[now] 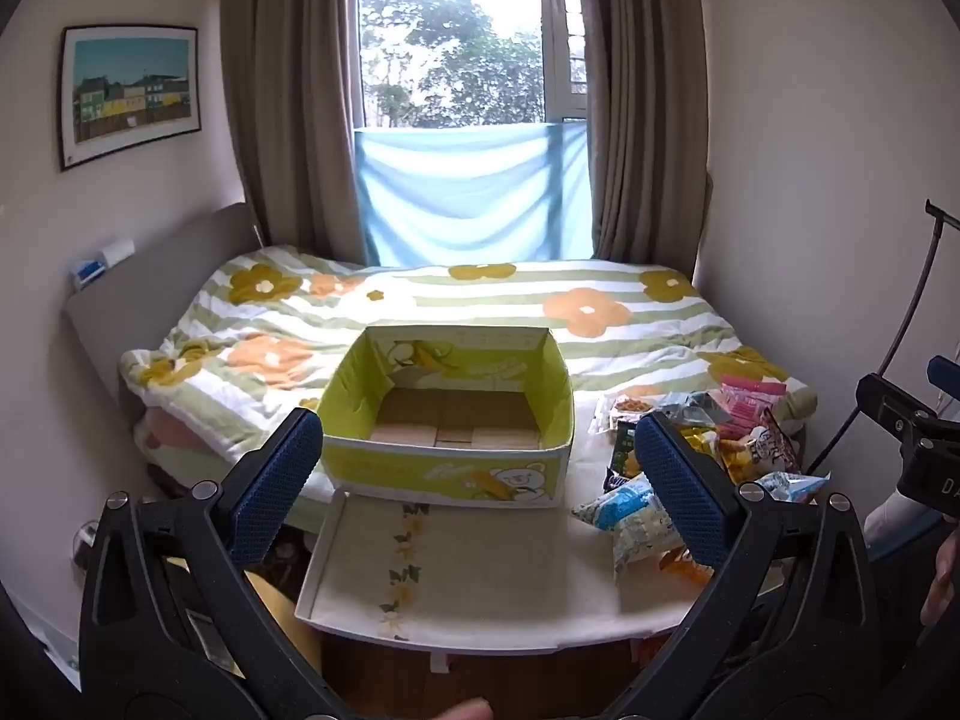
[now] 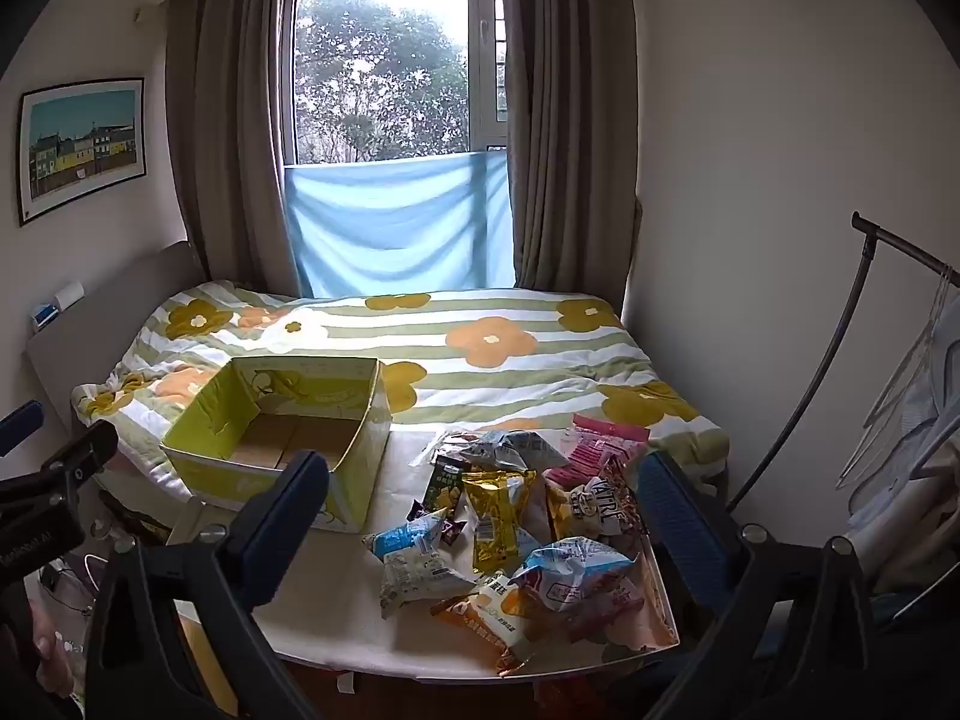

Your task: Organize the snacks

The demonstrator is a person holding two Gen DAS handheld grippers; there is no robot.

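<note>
An empty yellow-green cardboard box (image 1: 447, 468) with a bear print stands on the white table (image 1: 480, 588); it also shows in the right wrist view (image 2: 204, 414). A pile of snack packets (image 2: 528, 528) lies on the table's right part, and shows in the left wrist view (image 1: 708, 450). It includes a gold packet (image 2: 495, 510), a pink packet (image 2: 594, 450) and blue-white packets (image 2: 570, 570). My left gripper (image 1: 474, 480) is open and empty, held above the table before the box. My right gripper (image 2: 480, 522) is open and empty, held above the snack pile.
A bed with a flowered striped blanket (image 2: 480, 348) lies behind the table. A window with brown curtains (image 1: 288, 120) is at the back. A clothes rack (image 2: 864, 324) with hangers stands at the right. The box's flap (image 1: 420, 564) lies flat on the table's left front.
</note>
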